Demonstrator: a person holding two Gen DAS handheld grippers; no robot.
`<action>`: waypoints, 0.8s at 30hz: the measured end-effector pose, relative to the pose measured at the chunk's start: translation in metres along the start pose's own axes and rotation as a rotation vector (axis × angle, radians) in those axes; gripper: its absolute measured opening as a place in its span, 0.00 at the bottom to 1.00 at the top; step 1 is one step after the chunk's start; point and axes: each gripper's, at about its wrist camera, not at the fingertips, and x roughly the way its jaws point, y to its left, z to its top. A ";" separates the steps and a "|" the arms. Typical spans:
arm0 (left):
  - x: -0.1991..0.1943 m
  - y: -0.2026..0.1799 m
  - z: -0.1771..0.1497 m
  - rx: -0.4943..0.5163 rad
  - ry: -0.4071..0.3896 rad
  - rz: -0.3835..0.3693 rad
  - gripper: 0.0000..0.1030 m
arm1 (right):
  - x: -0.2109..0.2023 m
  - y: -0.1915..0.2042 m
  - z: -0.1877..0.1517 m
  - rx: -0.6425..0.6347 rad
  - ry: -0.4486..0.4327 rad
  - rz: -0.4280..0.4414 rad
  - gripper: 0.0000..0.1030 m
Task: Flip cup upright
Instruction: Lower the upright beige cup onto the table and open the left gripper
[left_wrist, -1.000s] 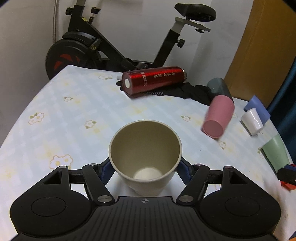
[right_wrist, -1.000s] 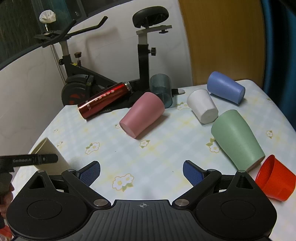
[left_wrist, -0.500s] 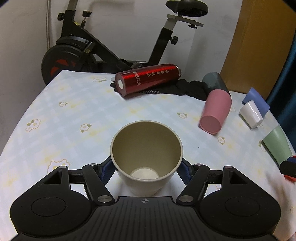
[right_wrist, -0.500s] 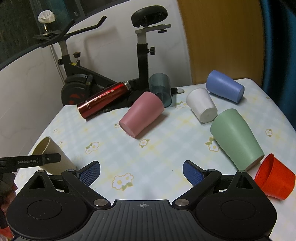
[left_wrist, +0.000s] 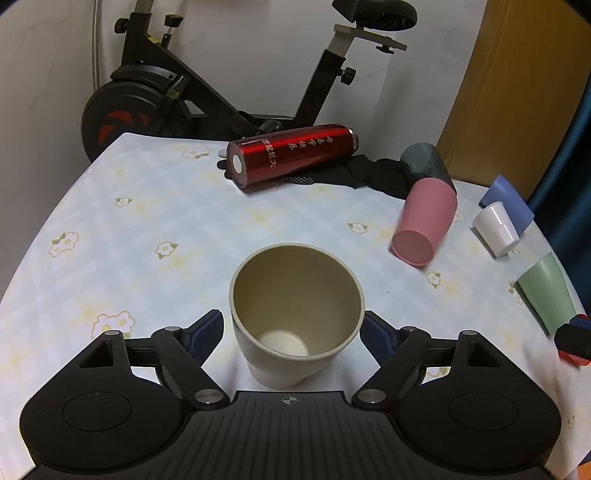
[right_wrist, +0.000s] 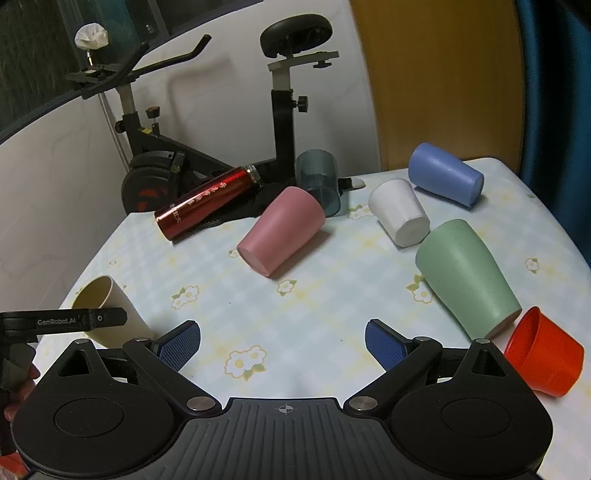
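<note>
A beige cup (left_wrist: 295, 314) stands mouth-up on the table between the fingers of my left gripper (left_wrist: 293, 328). The jaws have parted and a small gap shows on each side of the cup. It also shows in the right wrist view (right_wrist: 107, 310) at the table's left edge, leaning a little. My right gripper (right_wrist: 282, 341) is open and empty over the table's front middle. A pink cup (right_wrist: 280, 230), a green cup (right_wrist: 465, 277), a white cup (right_wrist: 400, 212), a blue cup (right_wrist: 445, 173) and a red cup (right_wrist: 543, 358) lie on their sides.
A red metal bottle (right_wrist: 208, 201) lies on a black cloth (left_wrist: 369, 173) at the back. A dark translucent cup (right_wrist: 319, 181) is beside the pink cup. An exercise bike (left_wrist: 184, 92) stands behind the table. The table edge curves close on the left.
The left gripper's jaws have opened off the beige cup, which now rests on the table. The left view has shifted slightly back. The right gripper has barely moved.
</note>
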 end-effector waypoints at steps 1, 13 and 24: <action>-0.001 0.000 0.000 -0.001 -0.007 -0.002 0.81 | -0.001 0.000 0.000 0.001 0.000 0.001 0.93; -0.033 -0.010 0.004 0.021 -0.042 0.033 0.84 | -0.019 0.004 0.007 0.002 -0.023 0.003 0.99; -0.092 -0.016 0.014 0.025 -0.165 0.094 0.92 | -0.056 0.012 0.035 -0.020 -0.064 -0.027 1.00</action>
